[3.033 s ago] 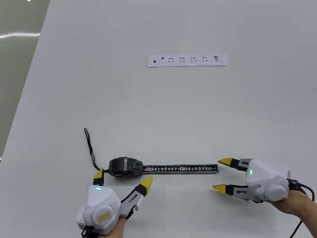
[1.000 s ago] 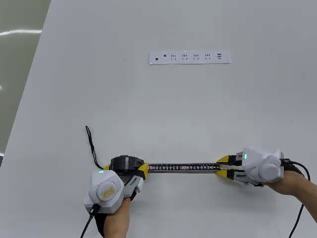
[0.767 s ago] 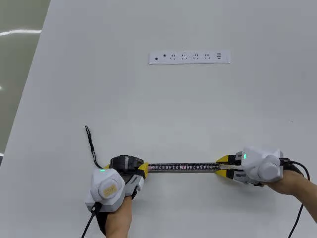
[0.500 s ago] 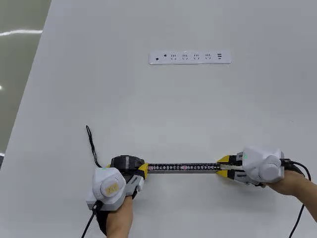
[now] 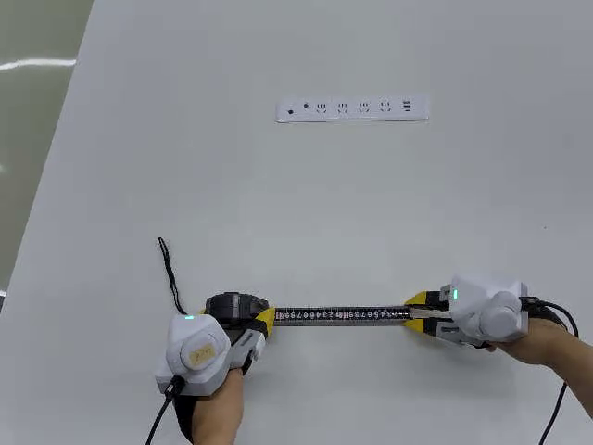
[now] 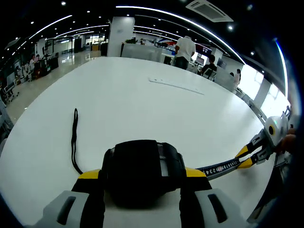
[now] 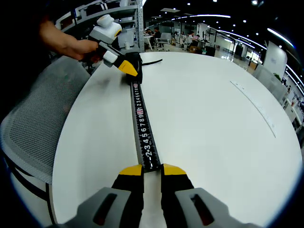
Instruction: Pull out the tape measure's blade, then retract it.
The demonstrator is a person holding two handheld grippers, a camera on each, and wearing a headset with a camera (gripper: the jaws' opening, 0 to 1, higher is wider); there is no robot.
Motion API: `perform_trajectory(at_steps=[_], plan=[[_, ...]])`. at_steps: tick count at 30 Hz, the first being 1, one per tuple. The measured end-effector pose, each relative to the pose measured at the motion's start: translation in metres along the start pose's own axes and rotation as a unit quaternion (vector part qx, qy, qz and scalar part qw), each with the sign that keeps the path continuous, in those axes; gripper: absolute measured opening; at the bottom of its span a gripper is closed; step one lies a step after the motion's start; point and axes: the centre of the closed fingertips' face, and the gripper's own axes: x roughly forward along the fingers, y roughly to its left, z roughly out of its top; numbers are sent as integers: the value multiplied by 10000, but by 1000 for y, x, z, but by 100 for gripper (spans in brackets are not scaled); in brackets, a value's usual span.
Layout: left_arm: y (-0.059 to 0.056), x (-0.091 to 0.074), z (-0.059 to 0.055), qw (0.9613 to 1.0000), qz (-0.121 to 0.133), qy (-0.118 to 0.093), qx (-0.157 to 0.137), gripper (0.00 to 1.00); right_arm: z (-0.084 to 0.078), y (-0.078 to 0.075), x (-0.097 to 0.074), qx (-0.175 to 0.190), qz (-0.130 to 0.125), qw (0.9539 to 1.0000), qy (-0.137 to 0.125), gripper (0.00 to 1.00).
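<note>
- Left gripper (image 5: 233, 320) was closed around the tape measure's black case (image 5: 236, 307), one yellow-tipped jaw against each side of it; in the left gripper view the case sat squarely between the two jaws.
- Right gripper (image 5: 415, 313) was pinched narrowly on the free end of the blade (image 5: 341, 315), its jaws meeting over the tip where the low numbers began.
- The blade lay pulled out, flat and straight on the table (image 5: 324, 204), running from the case at the left to the right gripper's jaws.
- The two grippers stood well apart, facing one another along the blade, near the table's front edge.
- A black wrist strap (image 5: 170, 273) trailed from the case's far left side, curving away across the table.
- A hand held each gripper from behind, and a dark cable (image 5: 563, 345) ran off the right one.
- A white power strip (image 5: 352, 108) lay well beyond the tape measure, towards the far side of the table.
- A grey mesh chair (image 7: 33, 128) showed beside the table edge in the right gripper view.
</note>
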Motion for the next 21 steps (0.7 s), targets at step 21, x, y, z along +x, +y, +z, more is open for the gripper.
perform_trajectory(at_steps=[21], plan=[[2,-3,1,9998,-140,75,-120,60,19,6,12,-36,29,10000,-68,11]])
